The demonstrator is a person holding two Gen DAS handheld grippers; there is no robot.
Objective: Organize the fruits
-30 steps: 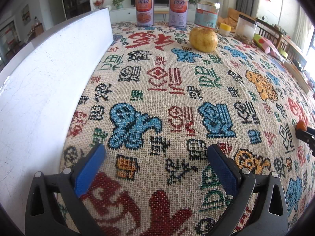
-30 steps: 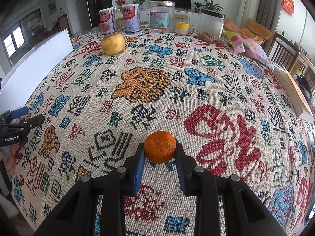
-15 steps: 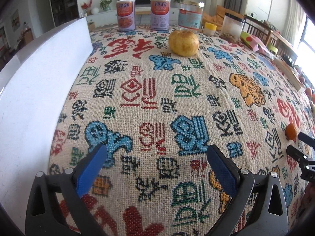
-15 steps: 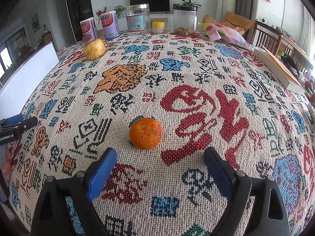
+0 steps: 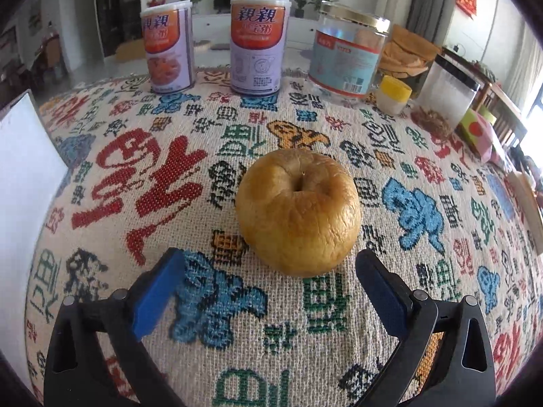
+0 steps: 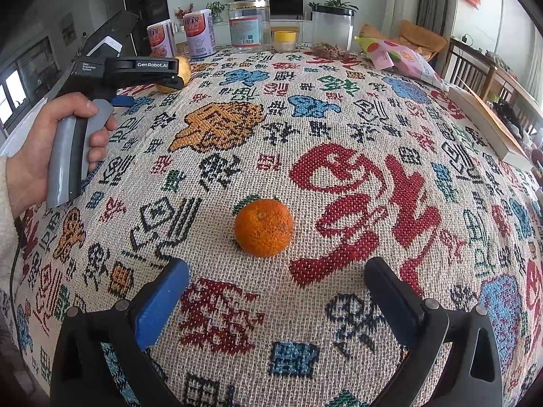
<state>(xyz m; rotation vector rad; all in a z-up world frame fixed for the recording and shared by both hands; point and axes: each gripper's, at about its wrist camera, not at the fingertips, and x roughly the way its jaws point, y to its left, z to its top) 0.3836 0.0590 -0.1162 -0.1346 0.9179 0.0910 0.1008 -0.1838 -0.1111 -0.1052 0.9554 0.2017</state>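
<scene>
The small round orange mandarin (image 6: pixel 263 228) is left resting on the woven patterned cloth of the tabletop (image 6: pixel 373 129), at twelve o'clock just ahead of the right gripper (image 6: pixel 276 291). The jaws of that gripper have just been opening and are spread wide, with nothing between them, so the fruit appears to have been set down there deliberately. The wrinkled yellow-brown apple (image 5: pixel 298 211) is framed at twelve o'clock of the left gripper (image 5: pixel 269 283), whose jaws are also held wide and empty, short of the fruit, which suggests a grasp is being lined up. Bare cloth surrounds the apple on all sides. Two purple printed cans (image 5: pixel 258 44) and a clear glass jar (image 5: pixel 348 57) are ranged at the far edge, and a white board (image 5: pixel 23 183) borders the nine o'clock side.
</scene>
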